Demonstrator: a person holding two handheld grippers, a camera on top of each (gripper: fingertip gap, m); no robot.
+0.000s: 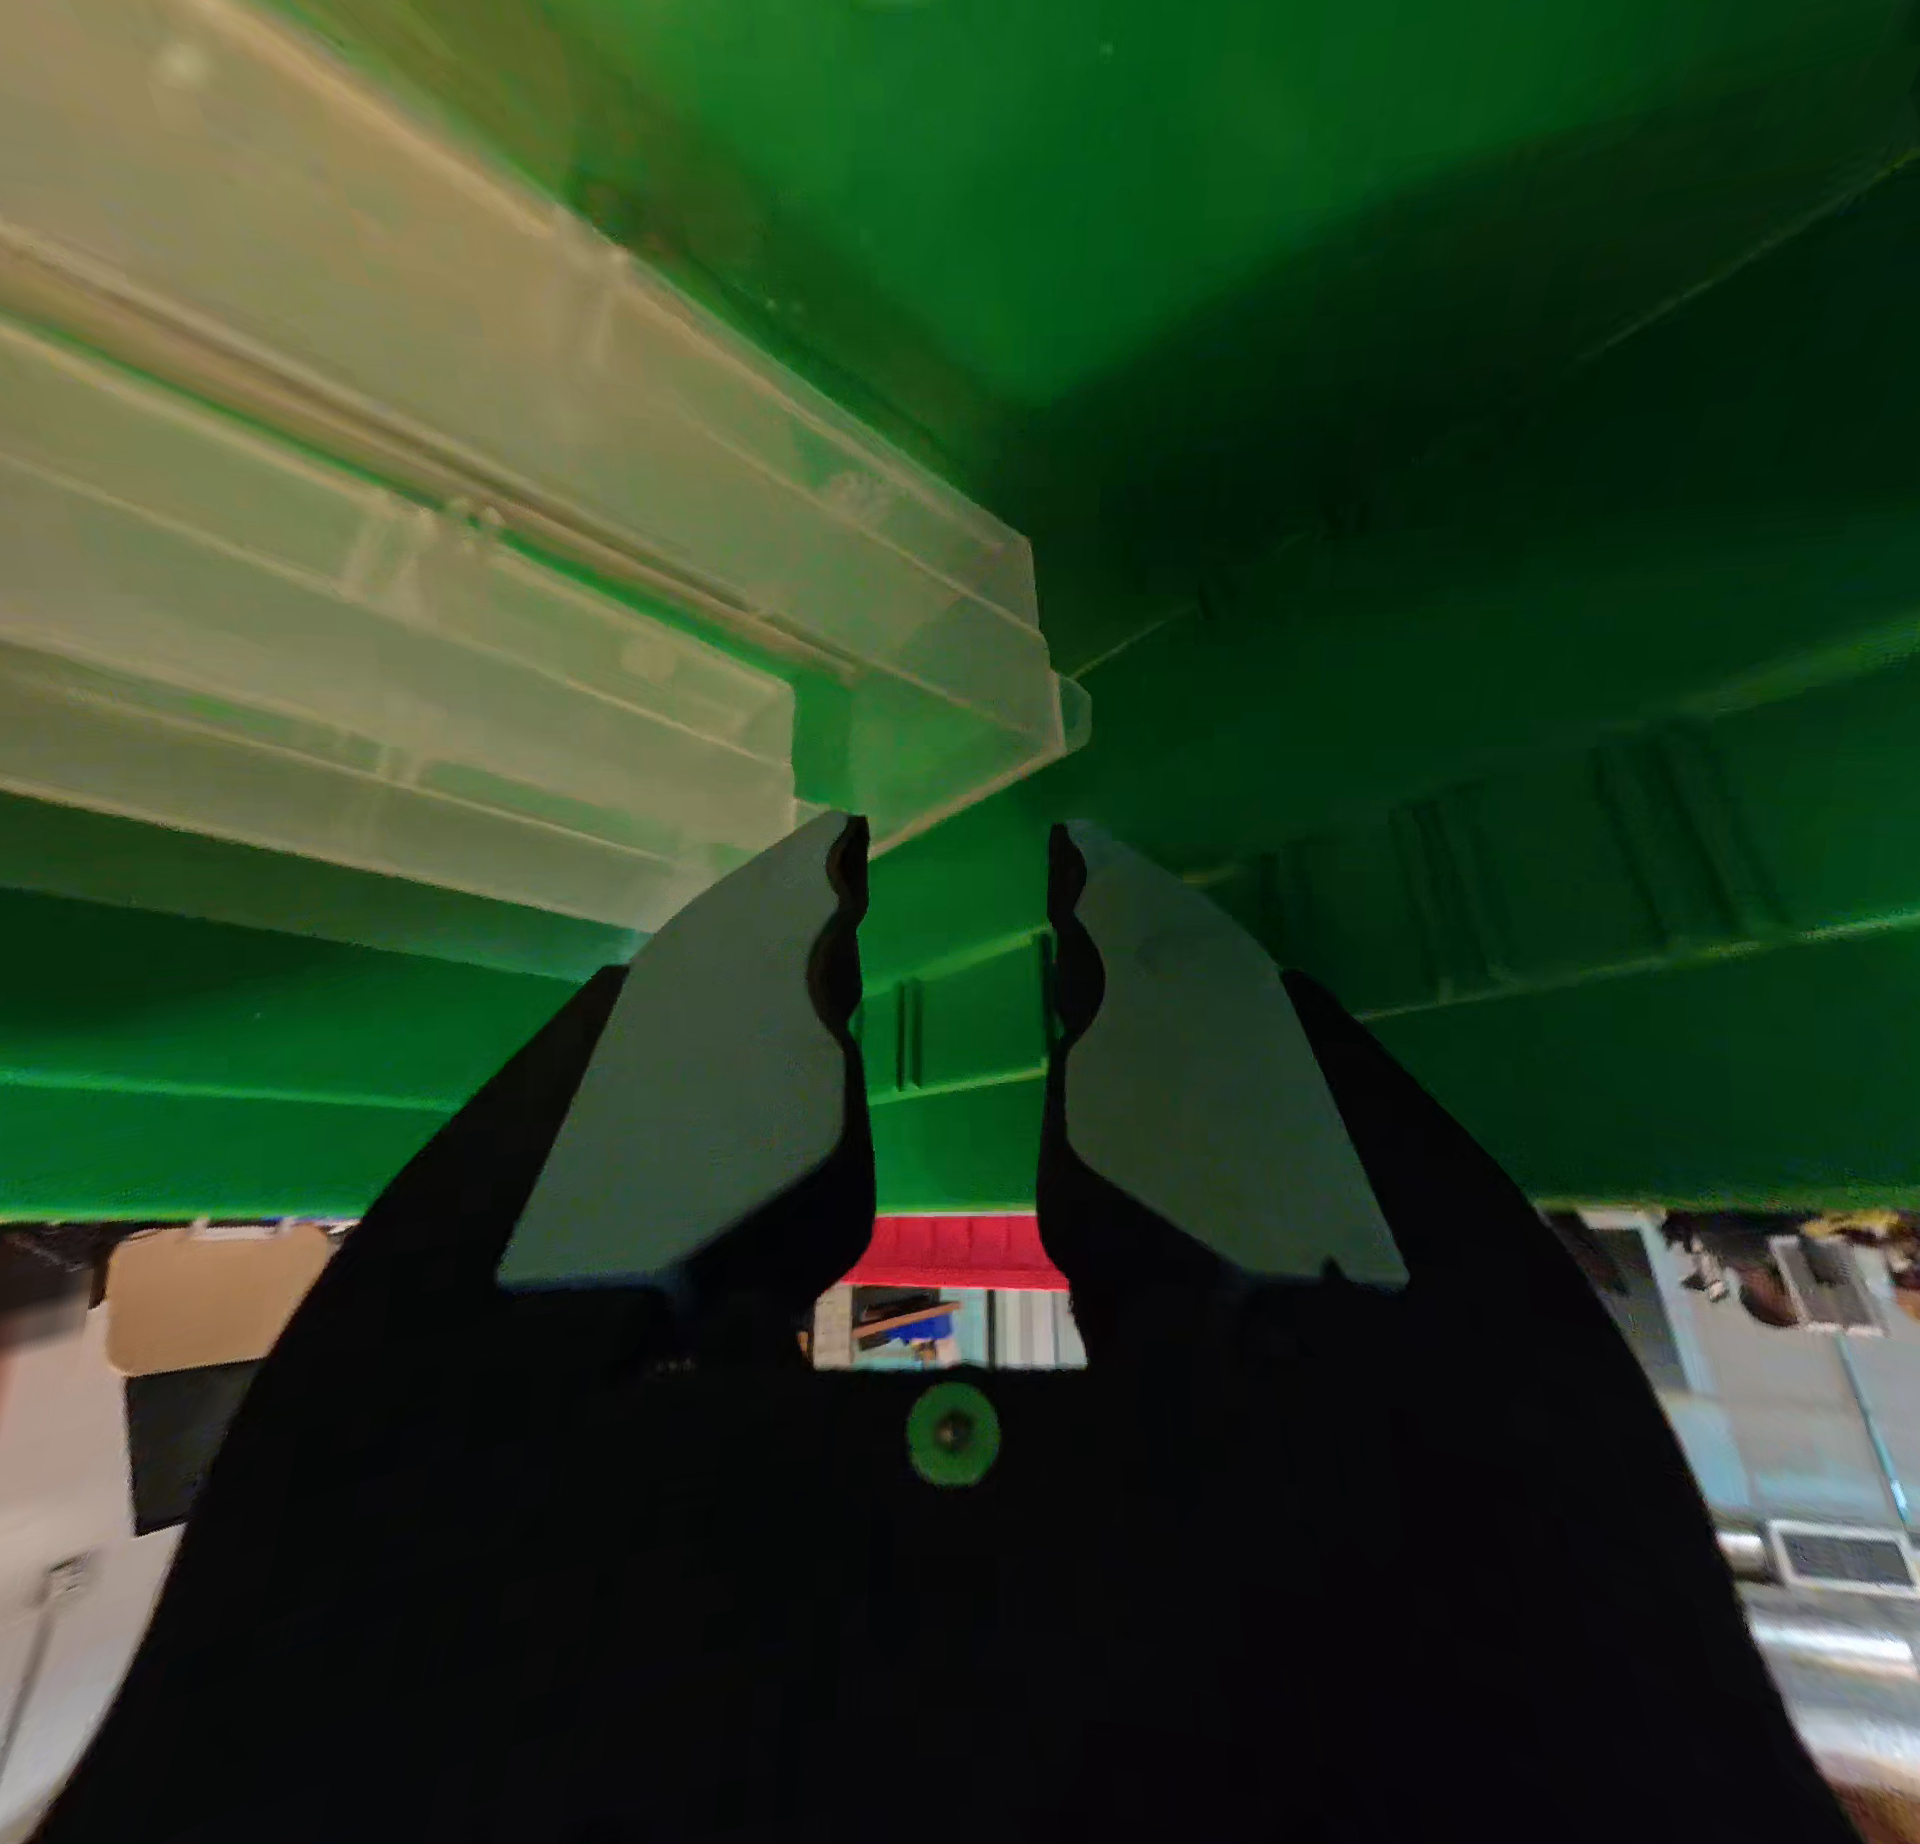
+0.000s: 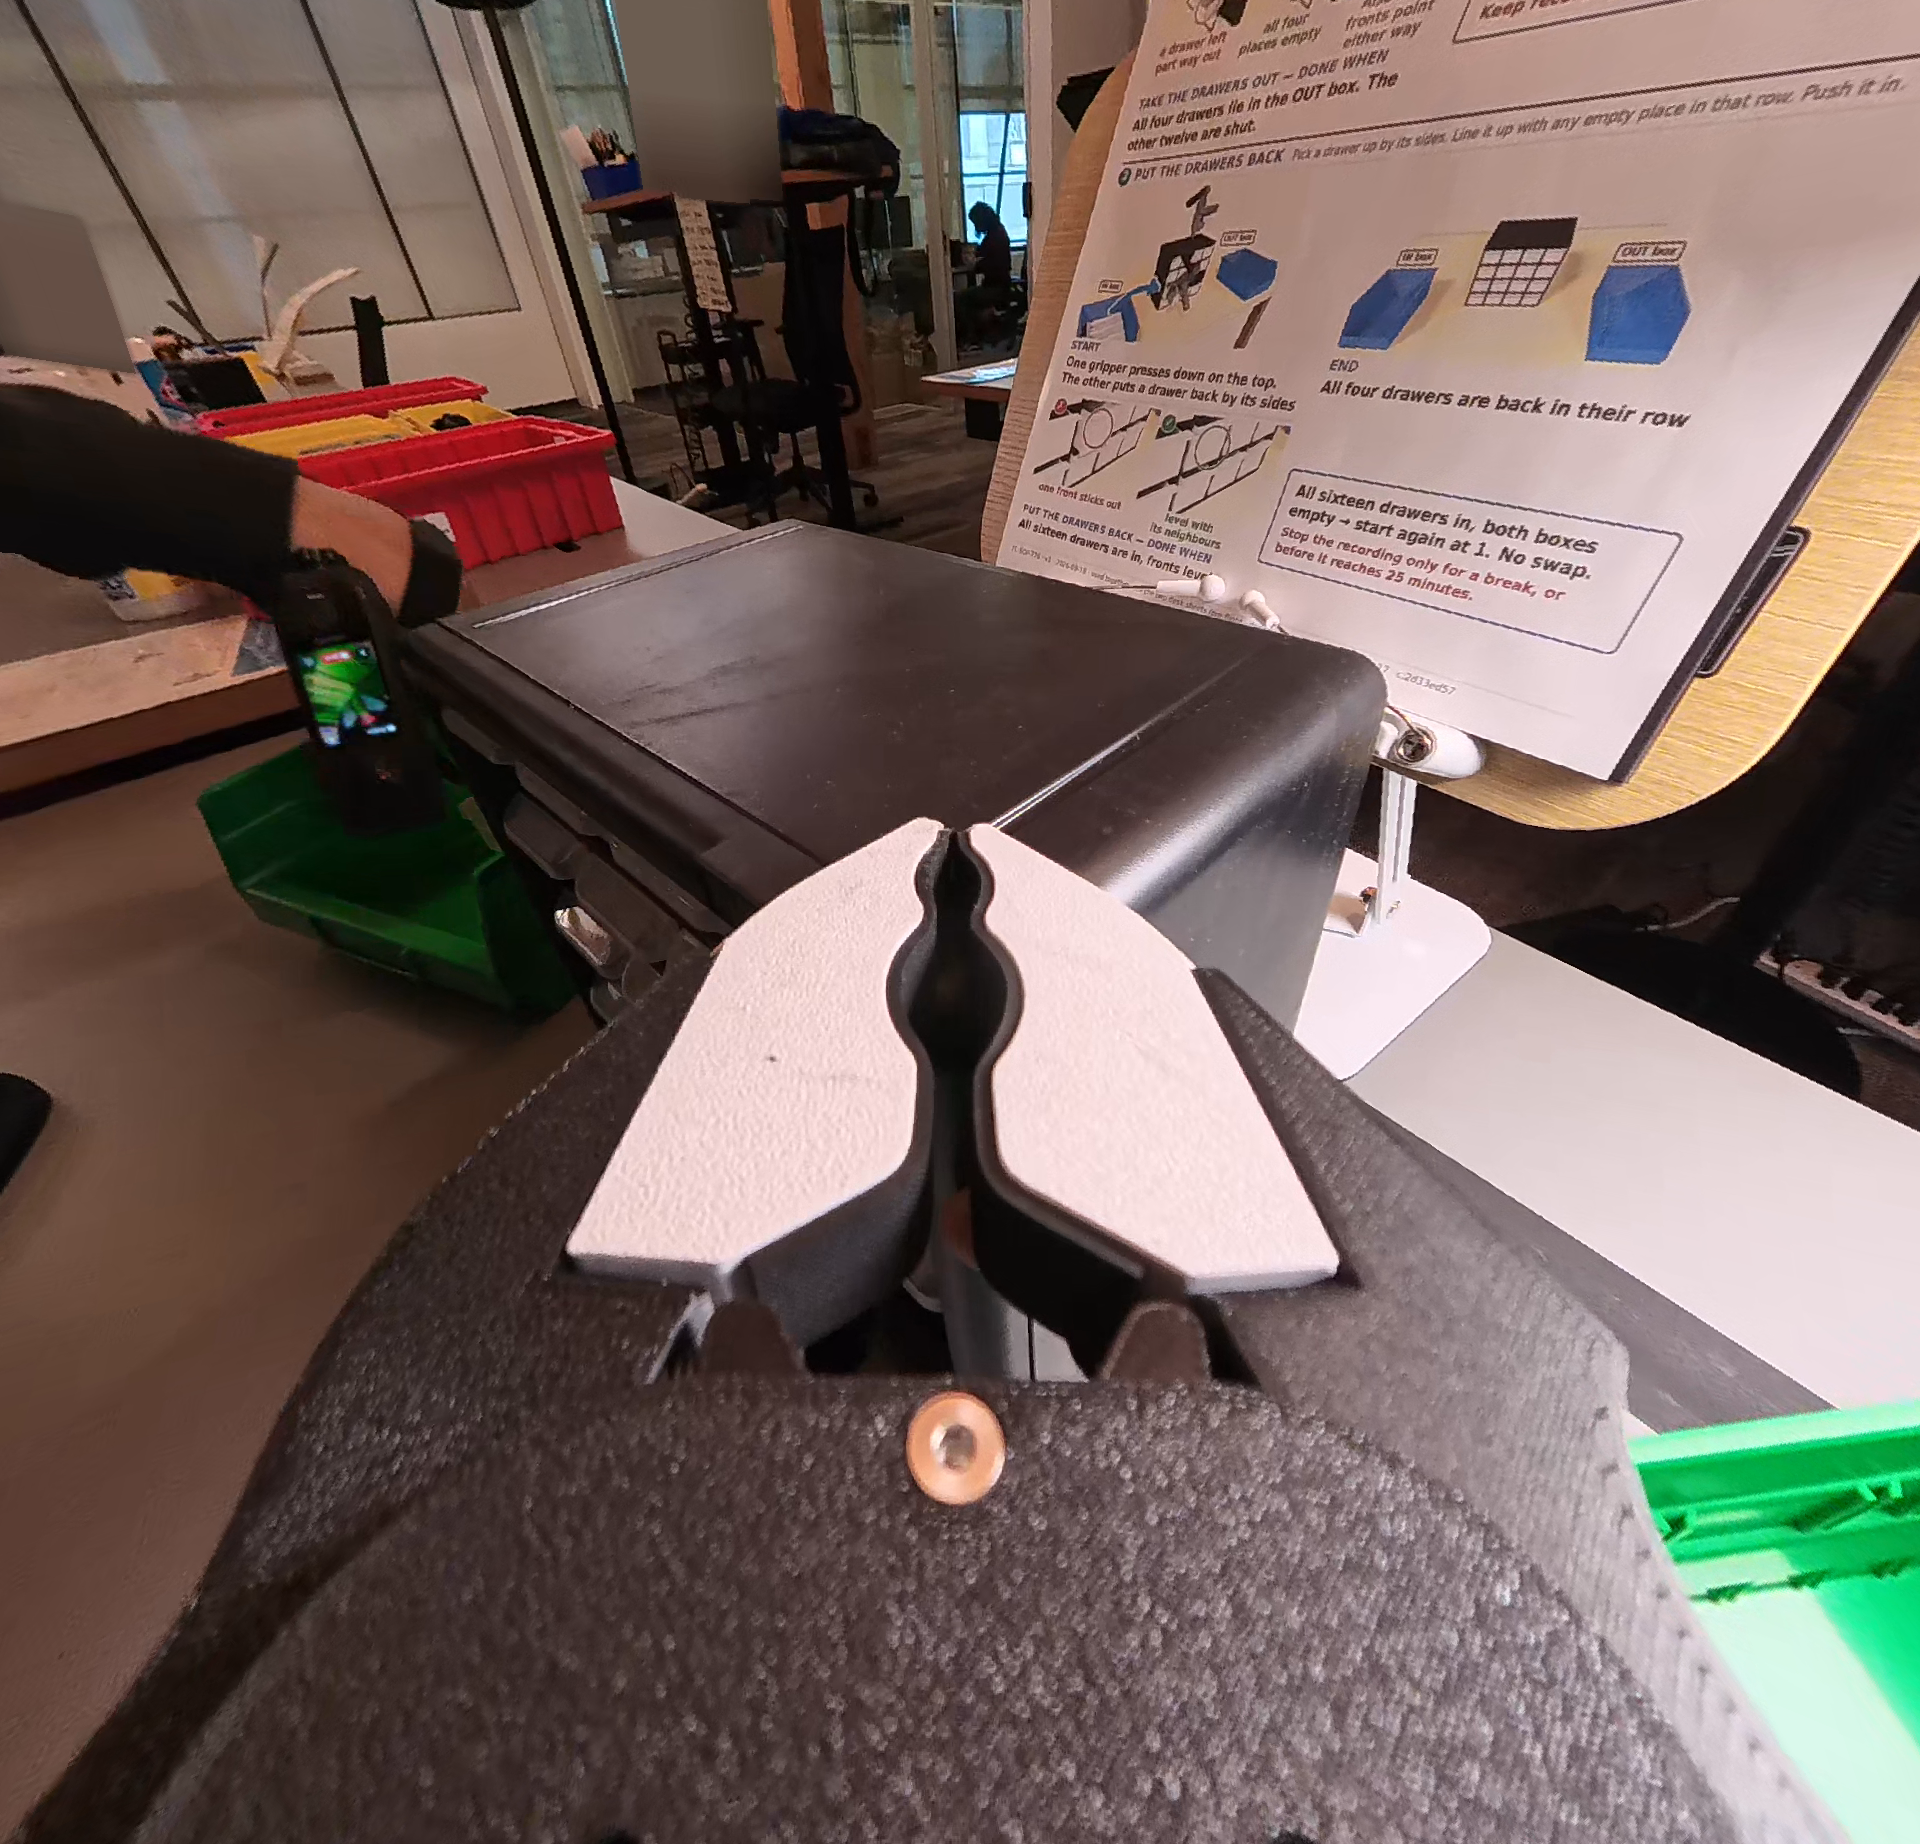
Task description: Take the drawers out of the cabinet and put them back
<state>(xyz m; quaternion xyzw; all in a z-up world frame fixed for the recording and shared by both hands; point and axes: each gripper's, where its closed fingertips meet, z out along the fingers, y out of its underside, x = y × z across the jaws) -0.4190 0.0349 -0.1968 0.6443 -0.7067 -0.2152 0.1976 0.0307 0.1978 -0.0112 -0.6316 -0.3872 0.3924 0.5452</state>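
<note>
My left gripper is open and empty. It points into a green bin where clear plastic drawers lie. The corner of one drawer is just past its fingertips, outside the jaws. In the right wrist view the left gripper is held by a hand down inside that green bin, left of the black cabinet. My right gripper is shut on nothing, its tips at the near edge of the cabinet's top. I cannot tell if it touches. The cabinet's drawer fronts face left and are mostly hidden.
A second green bin sits at the lower right. An instruction sheet on a white stand rises behind the cabinet. Red bins stand on a table at the far left.
</note>
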